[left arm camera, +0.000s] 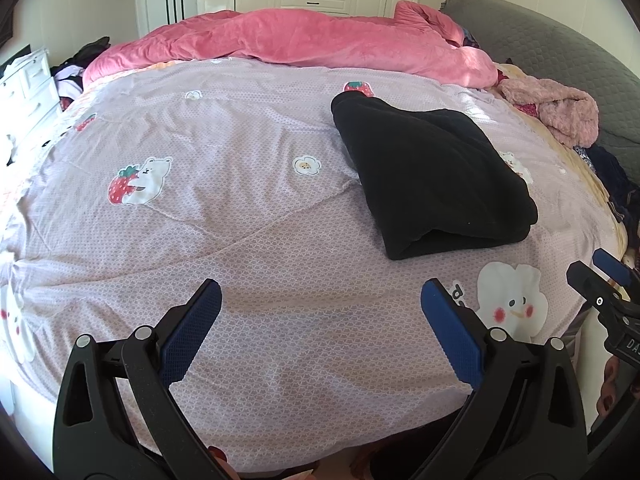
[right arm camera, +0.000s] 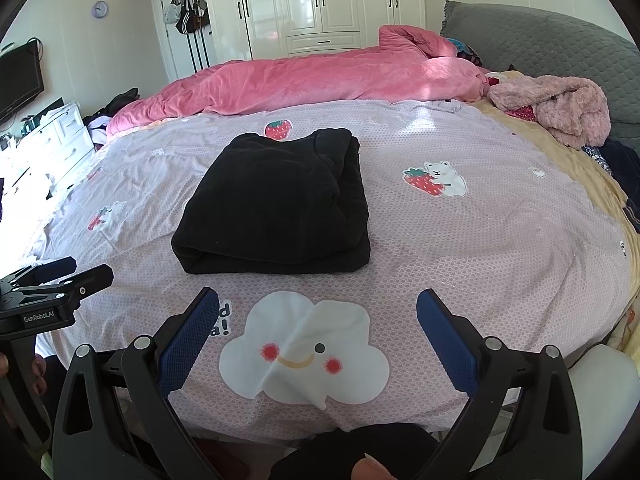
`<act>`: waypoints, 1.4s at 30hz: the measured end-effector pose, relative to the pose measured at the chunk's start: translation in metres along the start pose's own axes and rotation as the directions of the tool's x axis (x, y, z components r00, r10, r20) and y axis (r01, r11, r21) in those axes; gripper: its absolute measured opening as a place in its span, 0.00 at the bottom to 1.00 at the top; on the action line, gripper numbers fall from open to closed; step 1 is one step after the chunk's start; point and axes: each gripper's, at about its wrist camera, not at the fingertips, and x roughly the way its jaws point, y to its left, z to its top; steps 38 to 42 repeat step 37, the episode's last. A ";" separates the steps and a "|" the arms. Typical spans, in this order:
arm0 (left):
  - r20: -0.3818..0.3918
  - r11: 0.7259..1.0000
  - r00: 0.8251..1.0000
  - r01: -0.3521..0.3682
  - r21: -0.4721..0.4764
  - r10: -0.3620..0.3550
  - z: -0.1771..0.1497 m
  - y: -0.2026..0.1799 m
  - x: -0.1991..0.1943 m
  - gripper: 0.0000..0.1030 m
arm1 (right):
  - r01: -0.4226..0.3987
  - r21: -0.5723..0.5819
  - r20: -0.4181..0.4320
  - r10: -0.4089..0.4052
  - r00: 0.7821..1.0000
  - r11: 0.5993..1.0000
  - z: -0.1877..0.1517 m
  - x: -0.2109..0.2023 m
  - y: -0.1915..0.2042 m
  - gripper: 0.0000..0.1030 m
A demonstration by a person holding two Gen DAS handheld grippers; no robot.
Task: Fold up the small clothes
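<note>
One garment looks finished: the black garment [right arm camera: 276, 204] lies folded into a thick, compact rectangle on the bed [right arm camera: 500, 248], on the lilac printed sheet, well short of the pink duvet [right arm camera: 320, 76] bunched along the far side. You have both tools backed off it. Your left gripper [left arm camera: 320, 308] is spread wide over bare sheet with nothing between its pads, and your right gripper [right arm camera: 318, 312] is equally spread, hovering above the smiling cloud print [right arm camera: 304, 356], near the bundle's closest edge but not touching it.

Judging by the neat stack of layers, this piece needs no more than a tidy-up, if that. What remains is probably the loose clothing: a fluffy pink garment [right arm camera: 560, 108] sits crumpled near the grey headboard cushion [right arm camera: 540, 36], well apart from the folded one, with darker items beside it that you cannot identify clearly.

From your right wrist view, the bundle's long axis runs away from you toward the duvet, slightly tilted left. Its rolled, rounded fold faces you at the near end, and stacked edges show along its right side.
</note>
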 end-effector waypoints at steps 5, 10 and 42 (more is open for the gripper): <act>-0.001 1.000 1.000 0.002 0.002 -0.002 0.001 0.001 0.001 0.91 | 0.000 -0.003 -0.001 0.000 1.000 1.000 0.001 0.001 0.001 0.96; 0.000 1.000 1.000 0.004 0.002 -0.004 0.001 0.001 0.001 0.91 | 0.002 -0.001 -0.006 -0.002 1.000 1.000 0.000 0.003 0.001 0.96; -0.118 0.799 0.890 -0.449 -0.399 0.441 0.038 0.335 0.028 0.91 | 0.729 0.604 -0.371 -0.697 0.614 0.322 -0.137 -0.072 -0.348 0.96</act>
